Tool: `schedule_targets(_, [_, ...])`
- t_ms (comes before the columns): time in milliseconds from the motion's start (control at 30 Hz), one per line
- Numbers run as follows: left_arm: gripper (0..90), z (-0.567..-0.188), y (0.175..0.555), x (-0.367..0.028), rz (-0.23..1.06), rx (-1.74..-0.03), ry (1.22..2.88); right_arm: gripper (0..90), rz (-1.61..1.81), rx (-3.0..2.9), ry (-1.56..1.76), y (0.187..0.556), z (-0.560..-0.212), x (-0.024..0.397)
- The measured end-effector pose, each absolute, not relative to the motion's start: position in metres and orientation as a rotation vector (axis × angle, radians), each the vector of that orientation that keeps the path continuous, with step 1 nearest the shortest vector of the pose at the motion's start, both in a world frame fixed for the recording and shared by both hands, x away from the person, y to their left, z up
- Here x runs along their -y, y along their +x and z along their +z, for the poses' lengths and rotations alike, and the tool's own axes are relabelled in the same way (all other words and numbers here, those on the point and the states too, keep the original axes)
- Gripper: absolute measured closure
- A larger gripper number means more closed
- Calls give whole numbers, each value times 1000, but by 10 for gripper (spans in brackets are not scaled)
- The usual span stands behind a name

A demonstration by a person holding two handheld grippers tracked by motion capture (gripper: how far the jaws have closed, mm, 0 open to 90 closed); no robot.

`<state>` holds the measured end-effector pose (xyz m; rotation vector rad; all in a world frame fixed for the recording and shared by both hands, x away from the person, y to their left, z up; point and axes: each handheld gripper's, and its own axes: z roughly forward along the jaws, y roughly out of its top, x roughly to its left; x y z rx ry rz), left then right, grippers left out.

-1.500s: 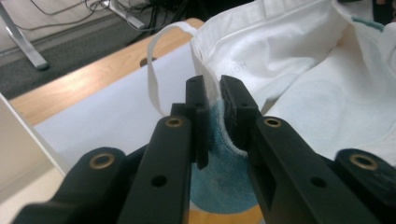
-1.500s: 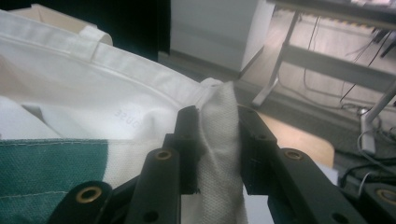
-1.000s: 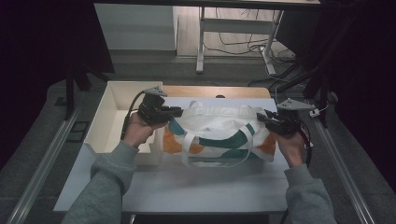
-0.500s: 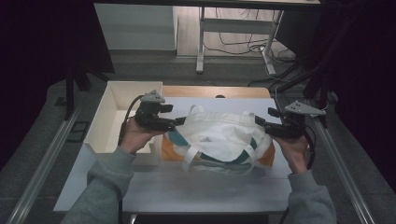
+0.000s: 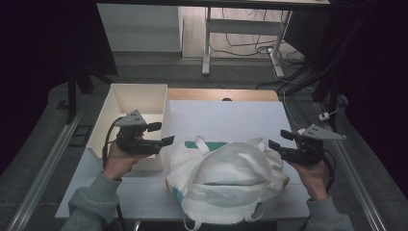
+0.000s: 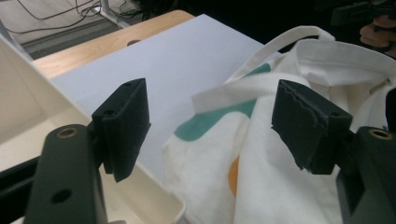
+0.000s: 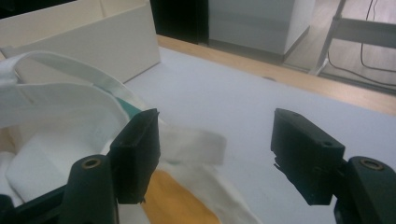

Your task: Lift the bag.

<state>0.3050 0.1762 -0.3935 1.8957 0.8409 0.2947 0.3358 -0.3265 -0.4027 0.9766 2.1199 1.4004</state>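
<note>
One bag: white cloth tote bag, centre-front of white table sheet, mouth gaping upward, sides slumped.
Print: teal patch near top edge, orange spot lower down, seen in left gripper view; orange also in right gripper view.
Handles: two white straps; one looped at bag's 11 o'clock, other hanging off table front at 7.
L gripper: at bag's 9–10 o'clock, just beside it, over box edge; jaws sprung wide, nothing between pads, not touching cloth.
R gripper: at bag's 2–3 o'clock, near rim; jaws apart, empty.
Box: cream open box, at bag's 10 o'clock, touching bag's left side.
</note>
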Motion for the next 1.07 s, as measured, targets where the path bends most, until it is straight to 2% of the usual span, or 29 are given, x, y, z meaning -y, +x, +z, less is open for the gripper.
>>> schedule_targets(433, [283, -419, 273, -207, 300, -890, 1938, 356, 1287, -2161, 982, 320, -430, 349])
schedule_targets(1067, [281, -437, 274, -212, 267, -931, 1960, 366, 1234, -2184, 945, 321, -437, 345])
